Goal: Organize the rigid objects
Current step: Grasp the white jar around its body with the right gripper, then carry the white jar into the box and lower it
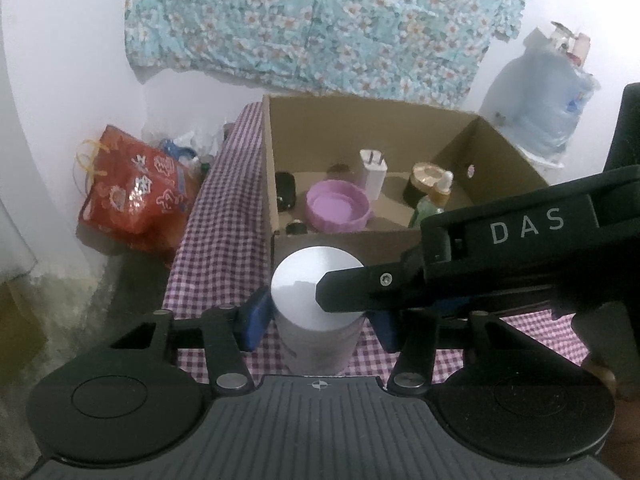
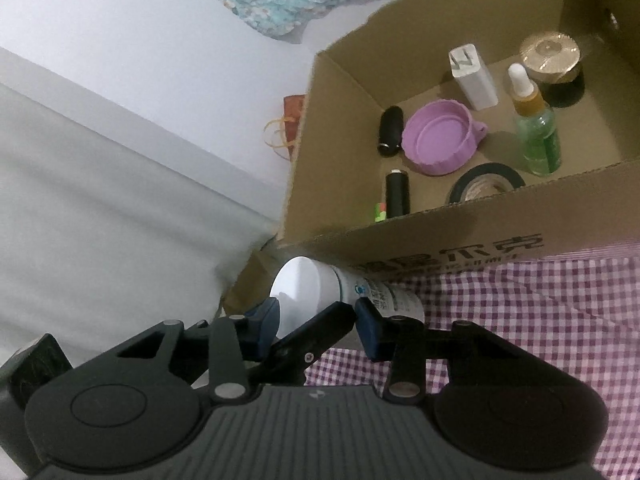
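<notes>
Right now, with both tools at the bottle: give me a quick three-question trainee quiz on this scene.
1. True or false: the purple lid lies inside the cardboard box.
2. Where does the white bottle stand?
A. inside the box
B. on the checked cloth, in front of the box
C. on the floor
3. Fill in: the black tape roll lies by the box's ___ wall (near or far, as seen from the cameras).

Key: 1 true; 2 B; 3 near.
</notes>
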`<state>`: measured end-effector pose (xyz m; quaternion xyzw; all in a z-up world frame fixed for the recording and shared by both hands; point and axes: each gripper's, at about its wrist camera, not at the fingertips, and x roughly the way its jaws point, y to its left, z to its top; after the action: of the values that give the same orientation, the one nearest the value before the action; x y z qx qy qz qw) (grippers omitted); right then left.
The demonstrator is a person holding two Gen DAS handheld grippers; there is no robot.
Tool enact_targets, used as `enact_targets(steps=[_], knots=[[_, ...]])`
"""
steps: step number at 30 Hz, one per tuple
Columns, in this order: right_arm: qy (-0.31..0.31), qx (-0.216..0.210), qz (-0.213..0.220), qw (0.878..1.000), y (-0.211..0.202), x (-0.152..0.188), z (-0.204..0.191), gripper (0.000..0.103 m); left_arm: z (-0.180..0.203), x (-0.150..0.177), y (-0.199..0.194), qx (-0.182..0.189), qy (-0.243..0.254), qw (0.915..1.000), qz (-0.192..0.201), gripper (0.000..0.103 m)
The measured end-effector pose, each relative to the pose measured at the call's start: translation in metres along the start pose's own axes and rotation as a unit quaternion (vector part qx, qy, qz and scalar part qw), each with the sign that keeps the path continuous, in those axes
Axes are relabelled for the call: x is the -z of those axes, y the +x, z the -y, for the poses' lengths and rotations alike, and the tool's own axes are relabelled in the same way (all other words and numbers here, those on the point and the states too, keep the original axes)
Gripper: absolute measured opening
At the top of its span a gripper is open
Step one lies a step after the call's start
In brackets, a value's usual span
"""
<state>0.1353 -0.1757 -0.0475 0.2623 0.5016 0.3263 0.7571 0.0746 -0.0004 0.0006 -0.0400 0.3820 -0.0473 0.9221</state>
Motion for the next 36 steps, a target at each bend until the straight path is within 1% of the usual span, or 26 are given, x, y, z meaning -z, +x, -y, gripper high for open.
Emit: enact_targets(steps=[10, 15, 19, 24, 27, 31, 36], knots=[[-0.025, -0.029, 0.035, 0.999, -0.046, 0.012, -0.026, 0.045, 0.017, -0.011, -0.044, -0.004, 0.023, 0.9989, 0.041, 0.051], [-0.041, -0.045, 0.071, 0.996, -0.078, 0.008, -0.037, 0.045, 0.037, -0.028, -0.062, -0.005, 0.045, 0.9961, 0.075, 0.051], [-0.053, -0.050, 0.106, 0.992, -0.107, -0.001, -0.040, 0.045, 0.057, -0.044, -0.068, 0.003, 0.058, 0.9934, 0.099, 0.051], [-0.060, -0.042, 0.142, 0.987, -0.141, -0.020, -0.033, 0.045, 0.088, -0.067, -0.060, 0.023, 0.076, 0.9898, 0.118, 0.051], [-0.060, -0.032, 0.161, 0.985, -0.158, -0.037, -0.021, 0.045, 0.109, -0.082, -0.048, 0.039, 0.083, 0.9879, 0.125, 0.051], [-0.057, -0.012, 0.173, 0.983, -0.174, -0.065, 0.001, 0.045, 0.133, -0.097, -0.023, 0.061, 0.085, 0.9876, 0.117, 0.051], [-0.038, 0.008, 0.167, 0.985, -0.177, -0.100, 0.040, 0.046, 0.156, -0.110, 0.017, 0.081, 0.085, 0.9889, 0.090, 0.051]])
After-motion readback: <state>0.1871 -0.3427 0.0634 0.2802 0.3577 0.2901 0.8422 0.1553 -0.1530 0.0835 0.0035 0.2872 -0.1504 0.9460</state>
